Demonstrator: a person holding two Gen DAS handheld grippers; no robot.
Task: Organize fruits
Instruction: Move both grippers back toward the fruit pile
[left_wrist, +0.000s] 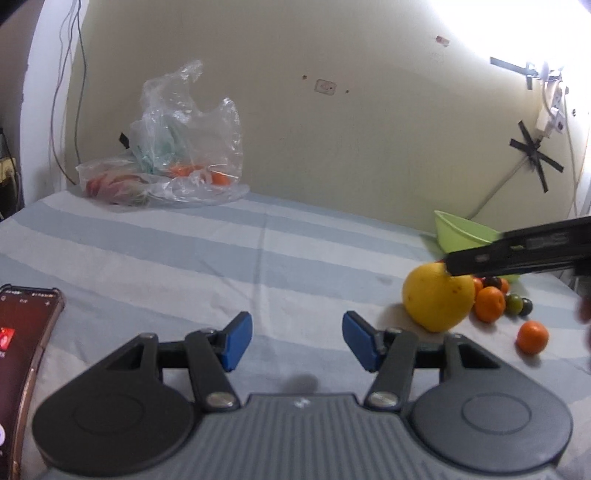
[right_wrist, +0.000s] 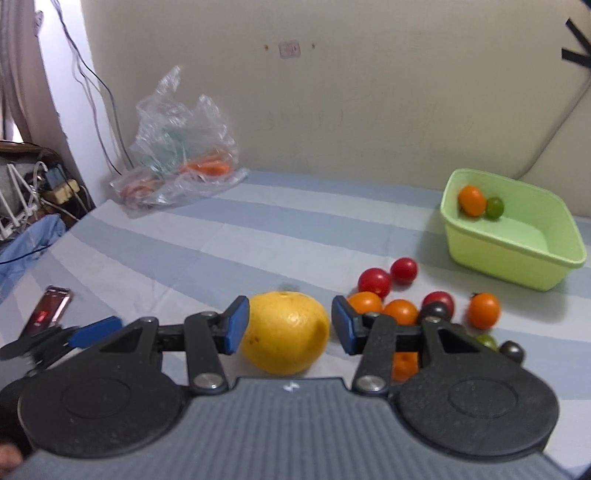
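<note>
A big yellow citrus fruit (right_wrist: 285, 332) lies on the striped cloth, between the open blue pads of my right gripper (right_wrist: 286, 326); the pads stand just beside it. It also shows in the left wrist view (left_wrist: 437, 301), with the right gripper's arm over it. Several small red, orange and dark fruits (right_wrist: 400, 310) lie just right of it. A light green tub (right_wrist: 509, 254) at the far right holds an orange fruit (right_wrist: 471, 200) and a green one (right_wrist: 494, 208). My left gripper (left_wrist: 297, 339) is open and empty over bare cloth.
A crumpled clear plastic bag (left_wrist: 173, 162) with orange and red items lies at the back left by the wall. A phone (left_wrist: 22, 354) lies at the left edge. Cables and a power strip (right_wrist: 55, 184) sit beyond the left edge.
</note>
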